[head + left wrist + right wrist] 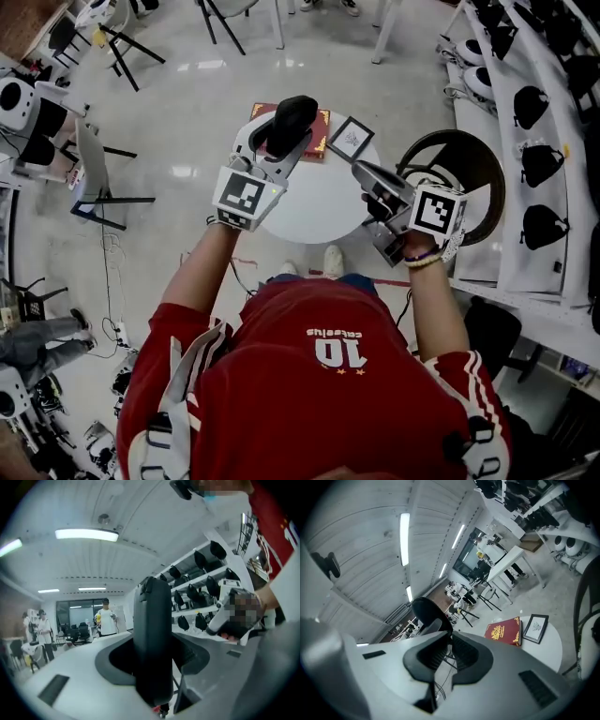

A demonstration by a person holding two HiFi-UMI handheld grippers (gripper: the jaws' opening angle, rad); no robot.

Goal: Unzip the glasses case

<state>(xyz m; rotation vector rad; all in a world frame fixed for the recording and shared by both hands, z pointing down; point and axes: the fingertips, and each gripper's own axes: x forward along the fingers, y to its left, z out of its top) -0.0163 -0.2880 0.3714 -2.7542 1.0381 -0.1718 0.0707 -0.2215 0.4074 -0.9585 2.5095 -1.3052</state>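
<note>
A black glasses case (287, 125) is held above the round white table (319, 214); my left gripper (279, 142) is shut on it. In the left gripper view the case (152, 634) stands upright between the two jaws of that gripper (154, 660), filling the gap. My right gripper (362, 172) hangs to the right of the case, apart from it, jaws together with nothing between them. In the right gripper view the shut jaws (450, 645) point past the case (427, 612), which shows beyond the left jaw.
A red book (323, 131) (504, 631) and a small framed picture (351, 138) (536, 628) lie on the table's far side. A dark round seat (464, 164) stands to the right, next to white shelves of black cases (539, 159). People stand far off (107, 618).
</note>
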